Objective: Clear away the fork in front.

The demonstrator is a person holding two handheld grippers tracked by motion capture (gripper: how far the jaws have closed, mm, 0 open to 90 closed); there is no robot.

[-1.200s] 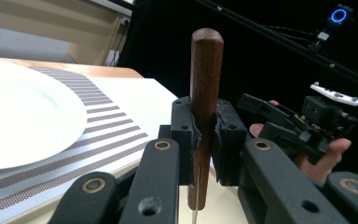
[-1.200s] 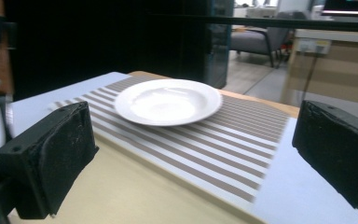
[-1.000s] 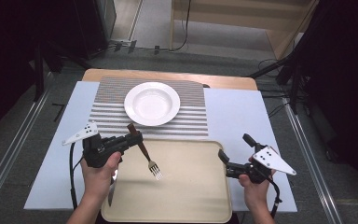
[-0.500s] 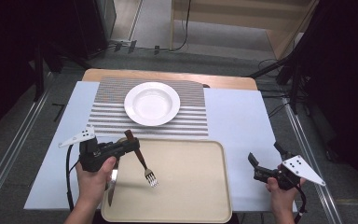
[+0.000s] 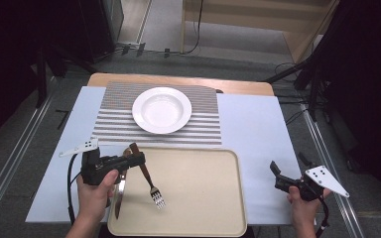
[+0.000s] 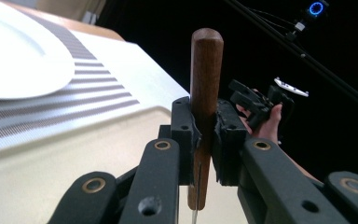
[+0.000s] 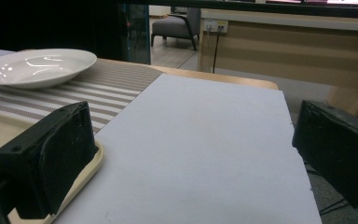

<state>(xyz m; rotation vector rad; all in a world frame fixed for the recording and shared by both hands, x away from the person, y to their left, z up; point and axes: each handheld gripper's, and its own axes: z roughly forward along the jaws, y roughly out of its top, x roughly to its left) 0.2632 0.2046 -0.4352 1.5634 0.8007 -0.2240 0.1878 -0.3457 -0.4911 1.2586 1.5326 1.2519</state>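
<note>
Your left gripper (image 5: pixel 138 159) is clamped on the wooden handle of a fork (image 5: pixel 147 176), near the tray's (image 5: pixel 203 218) left edge; the fork slants down with its tines over the tray floor. In the left gripper view the handle stands upright between the closed jaws. A knife (image 5: pixel 119 193) lies just beside the fork, along the tray's left rim. Your right gripper (image 5: pixel 277 174) hangs over the blue mat (image 5: pixel 250 124) near the tabletop's right edge, jaws spread wide and holding nothing. Farther off, a white plate (image 5: pixel 161 109) sits on the striped placemat (image 5: pixel 198 130) toward the far edge. No writing can be read.
</note>
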